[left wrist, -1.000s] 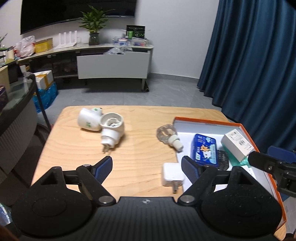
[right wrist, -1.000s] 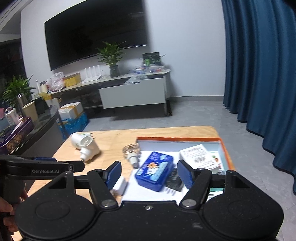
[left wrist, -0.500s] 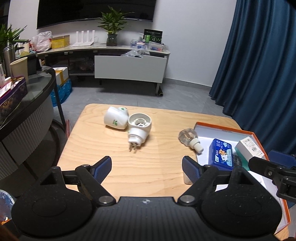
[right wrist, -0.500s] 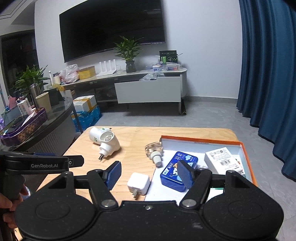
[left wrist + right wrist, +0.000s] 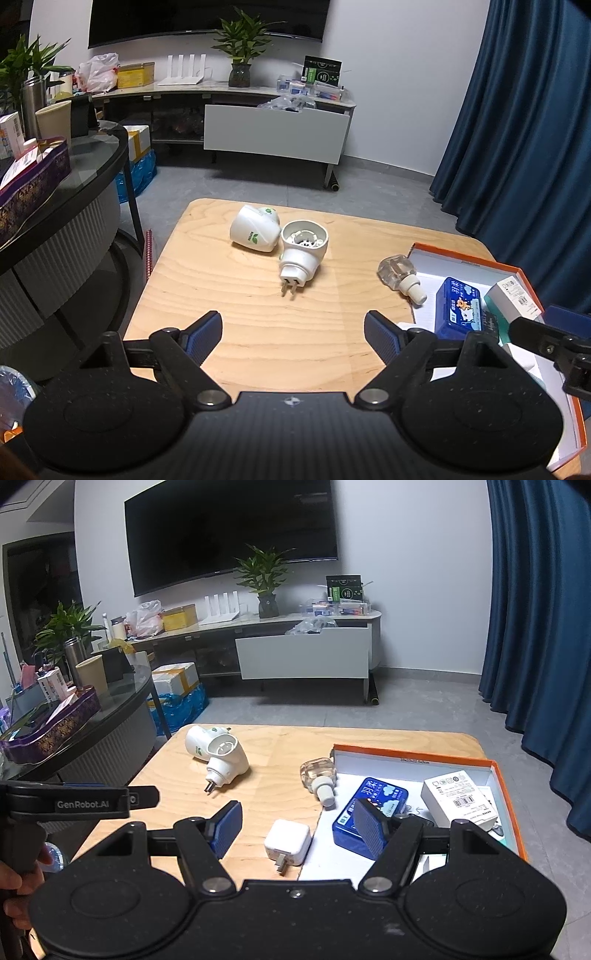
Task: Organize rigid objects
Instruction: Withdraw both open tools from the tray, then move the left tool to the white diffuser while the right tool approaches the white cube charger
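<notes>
Both grippers empty, jaws apart; white charger point(image 5: 287, 842) beside orange box point(image 5: 413, 756)

box point(image 5: 465, 260): near corner hidden behind left gripper point(image 5: 293, 326)
charger point(image 5: 406, 325): mostly hidden in left view
blue tin point(image 5: 384, 794): label too small to read

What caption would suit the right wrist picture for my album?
Open right gripper hovers over a white charger on the wooden table, beside an orange-rimmed box.
</notes>
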